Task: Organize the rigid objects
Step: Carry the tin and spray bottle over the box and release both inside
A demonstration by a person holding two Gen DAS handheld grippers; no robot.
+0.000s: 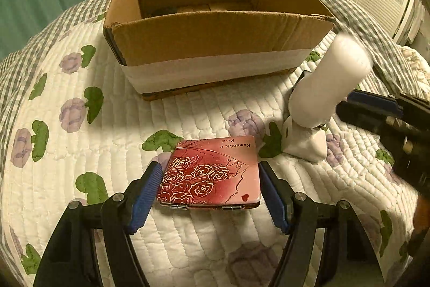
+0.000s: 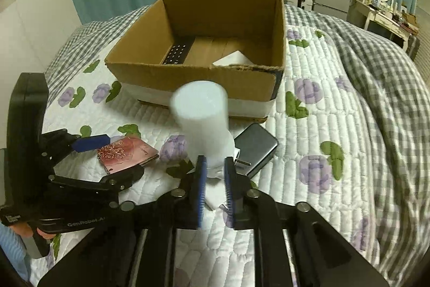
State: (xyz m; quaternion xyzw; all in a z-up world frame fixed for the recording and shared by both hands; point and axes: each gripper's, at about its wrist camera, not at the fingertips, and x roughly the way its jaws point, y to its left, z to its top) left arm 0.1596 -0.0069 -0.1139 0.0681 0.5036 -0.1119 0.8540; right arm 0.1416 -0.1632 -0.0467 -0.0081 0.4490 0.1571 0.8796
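A red rose-patterned tin case (image 1: pixel 212 174) lies flat on the quilt between the fingers of my left gripper (image 1: pixel 211 182), which is open around it with small gaps on both sides. It also shows in the right wrist view (image 2: pixel 125 155). My right gripper (image 2: pixel 215 174) is shut on a white cylindrical bottle (image 2: pixel 203 120), held tilted above the quilt; the bottle also shows in the left wrist view (image 1: pixel 328 82). An open cardboard box (image 1: pixel 215 45) stands behind, holding a dark keypad device (image 2: pixel 177 54) and a white object (image 2: pixel 233 59).
A grey metal case (image 2: pixel 255 149) lies on the quilt just right of the bottle. A small white adapter (image 1: pixel 306 144) lies under the bottle. The flowered quilt (image 1: pixel 80 152) covers a bed; a checked blanket (image 2: pixel 376 98) bulges at right.
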